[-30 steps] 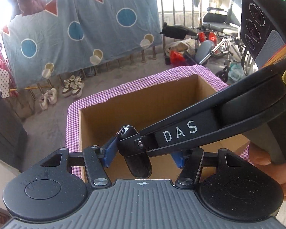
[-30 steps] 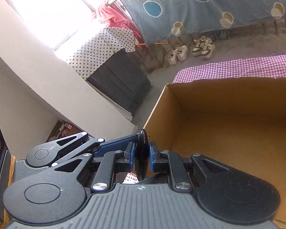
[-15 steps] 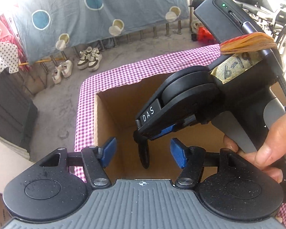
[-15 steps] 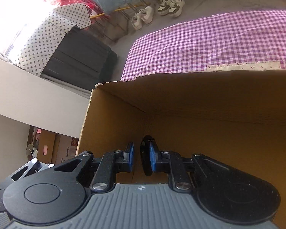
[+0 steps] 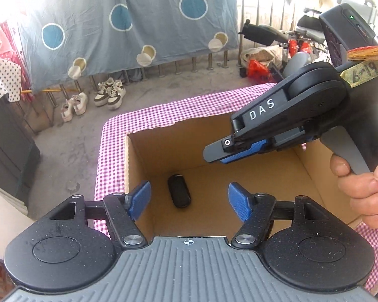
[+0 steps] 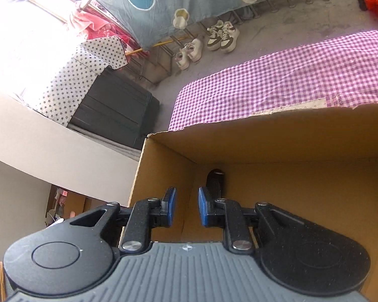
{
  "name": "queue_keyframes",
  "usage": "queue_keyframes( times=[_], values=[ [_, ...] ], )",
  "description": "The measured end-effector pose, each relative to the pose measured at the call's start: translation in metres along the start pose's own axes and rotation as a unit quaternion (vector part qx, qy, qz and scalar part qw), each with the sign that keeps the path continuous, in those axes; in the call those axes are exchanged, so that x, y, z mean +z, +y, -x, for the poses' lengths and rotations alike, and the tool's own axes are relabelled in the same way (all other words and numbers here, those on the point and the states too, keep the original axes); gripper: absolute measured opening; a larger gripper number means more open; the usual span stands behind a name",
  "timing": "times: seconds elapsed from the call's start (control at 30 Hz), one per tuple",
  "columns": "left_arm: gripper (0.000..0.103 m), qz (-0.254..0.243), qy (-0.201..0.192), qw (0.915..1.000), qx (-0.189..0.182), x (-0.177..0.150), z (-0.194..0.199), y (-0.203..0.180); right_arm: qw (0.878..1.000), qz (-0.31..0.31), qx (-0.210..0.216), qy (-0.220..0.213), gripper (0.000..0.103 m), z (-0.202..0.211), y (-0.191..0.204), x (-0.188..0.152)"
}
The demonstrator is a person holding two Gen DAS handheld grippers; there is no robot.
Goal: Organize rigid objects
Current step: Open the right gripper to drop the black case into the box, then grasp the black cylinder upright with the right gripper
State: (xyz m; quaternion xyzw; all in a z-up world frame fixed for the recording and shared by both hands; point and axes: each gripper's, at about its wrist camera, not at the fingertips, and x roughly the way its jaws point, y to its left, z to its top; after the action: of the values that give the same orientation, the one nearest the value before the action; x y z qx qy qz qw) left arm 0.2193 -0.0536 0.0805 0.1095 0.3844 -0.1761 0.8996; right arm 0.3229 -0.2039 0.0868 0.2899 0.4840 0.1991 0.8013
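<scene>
On your left side, your left gripper (image 5: 189,198) has its blue fingers spread wide with nothing between them, up above the cardboard box (image 5: 148,148). Down on the box floor, near the left wall, lies the small black thing (image 5: 179,194), flat on its side. Over on the right, your right gripper (image 6: 184,206) has let go too; its fingers stand a little apart and hold nothing. Lift both grippers straight up so you don't bump the box walls, then go for the next thing
</scene>
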Motion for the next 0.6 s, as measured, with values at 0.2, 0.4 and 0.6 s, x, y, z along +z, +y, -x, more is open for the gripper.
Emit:
queue_keyframes(
  times=[0.2, 0.4, 0.6],
  values=[
    [0.075, -0.01, -0.04, 0.9985, -0.035, -0.015, 0.058, -0.015, 0.998, 0.017, 0.037, -0.054, 0.022, 0.104, -0.003, -0.062],
    [0.075, -0.03, -0.05, 0.9948, -0.083, -0.054, 0.088, -0.049, 0.993, 0.034, 0.04, -0.105, 0.039, 0.179, -0.027, -0.146],
    [0.074, -0.027, -0.035, 0.9891, -0.141, -0.103, 0.073, -0.086, 0.991, 0.044, -0.039, -0.123, 0.04, 0.175, -0.053, -0.223]
  ],
)
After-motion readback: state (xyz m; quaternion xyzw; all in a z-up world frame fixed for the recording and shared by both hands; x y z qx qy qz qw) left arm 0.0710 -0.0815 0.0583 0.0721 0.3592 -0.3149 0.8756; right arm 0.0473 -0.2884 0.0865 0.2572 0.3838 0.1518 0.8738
